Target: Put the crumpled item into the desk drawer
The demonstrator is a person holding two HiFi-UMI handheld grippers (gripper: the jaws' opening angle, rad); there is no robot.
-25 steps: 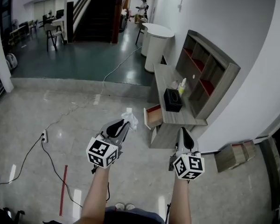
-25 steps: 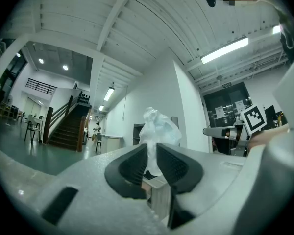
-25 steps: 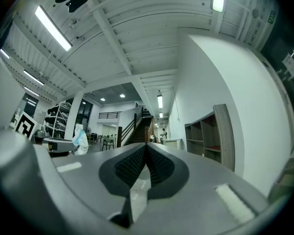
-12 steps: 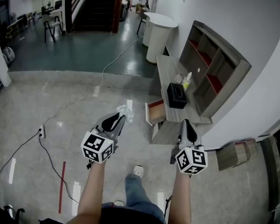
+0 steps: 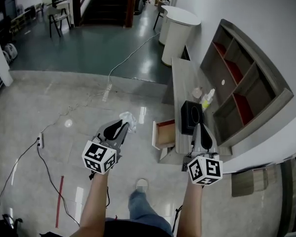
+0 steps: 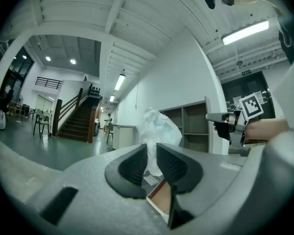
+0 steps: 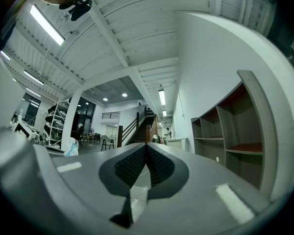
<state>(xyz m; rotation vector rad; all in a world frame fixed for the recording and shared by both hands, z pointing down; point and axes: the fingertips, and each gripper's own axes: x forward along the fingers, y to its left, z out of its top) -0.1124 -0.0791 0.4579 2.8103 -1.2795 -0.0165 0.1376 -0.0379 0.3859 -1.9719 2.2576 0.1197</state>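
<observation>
Pinching crumpled tissue [image 5: 129, 119], left claw [image 5: 123, 128] near open drawer [image 5: 165, 134]; right claw [image 5: 202, 131] closed.

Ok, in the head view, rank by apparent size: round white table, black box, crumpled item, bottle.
1. round white table
2. black box
3. crumpled item and bottle: look alike, the item nearer the camera, so unranked.

Bright, even indoor light from ceiling tube lamps [image 6: 247, 32]; glare spots shine on the polished floor [image 5: 69, 124]. Both gripper views curve strongly, dark at corners.
</observation>
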